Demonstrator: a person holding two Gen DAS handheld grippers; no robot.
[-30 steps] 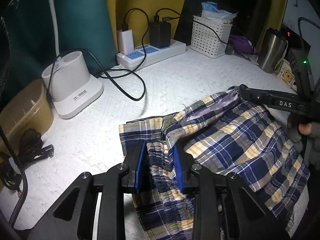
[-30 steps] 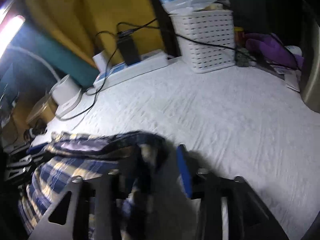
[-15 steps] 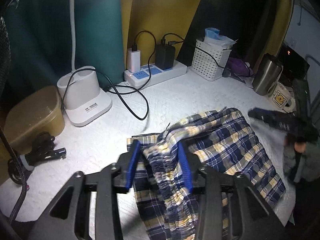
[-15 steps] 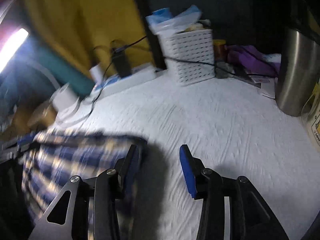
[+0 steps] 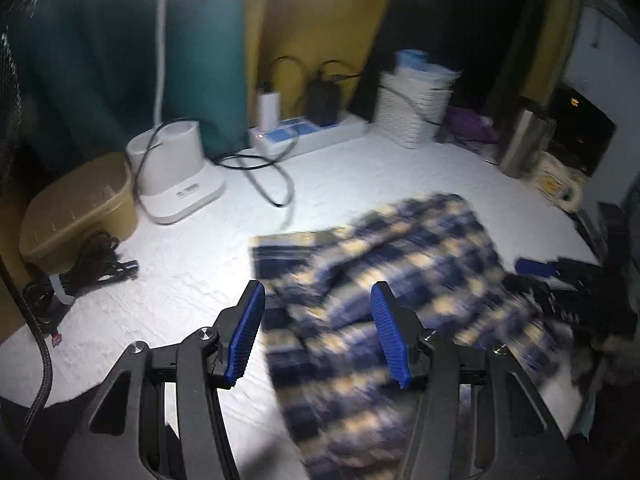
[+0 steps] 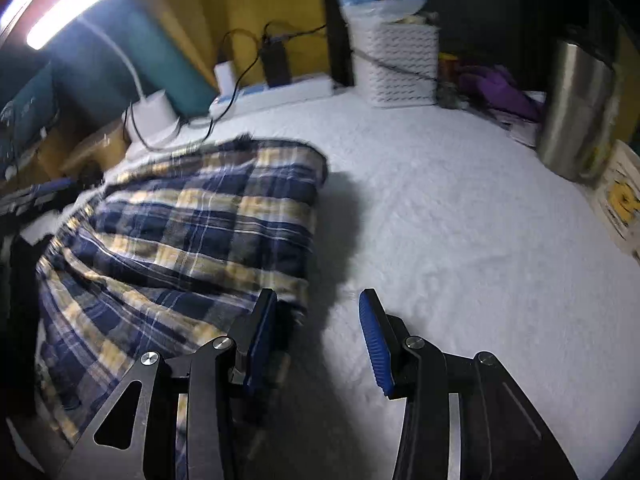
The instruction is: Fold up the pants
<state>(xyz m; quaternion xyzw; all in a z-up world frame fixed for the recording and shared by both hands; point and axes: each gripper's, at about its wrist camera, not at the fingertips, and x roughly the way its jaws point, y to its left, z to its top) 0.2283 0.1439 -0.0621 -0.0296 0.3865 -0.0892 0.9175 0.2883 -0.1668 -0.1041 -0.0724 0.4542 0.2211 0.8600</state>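
Note:
The blue, yellow and white plaid pants (image 5: 400, 256) lie folded on the white tabletop (image 5: 360, 168), blurred by motion. My left gripper (image 5: 317, 292) hovers over their near left corner with its jaws opening. The cloth lies below the gap and the blue pads (image 5: 246, 332) do not press on it. In the right wrist view the pants (image 6: 192, 220) fill the left half. My right gripper (image 6: 318, 296) stands open just past their right edge, with only bare tabletop (image 6: 460, 220) between its fingers. It also shows in the left wrist view as the right gripper (image 5: 560, 272), at the far right.
Along the back stand a white lamp base (image 5: 176, 172), a power strip with chargers (image 5: 308, 136), a white basket (image 5: 414, 112) and a steel tumbler (image 6: 572, 108). A brown box (image 5: 80, 208) and a coiled cable (image 5: 88, 268) sit at the left. A printed mug (image 6: 620, 196) stands at the right.
My left gripper let go of the bunched waistband, widened and drew back upward. The pants dropped flat. My right gripper pulled back from the cloth's edge towards the right.

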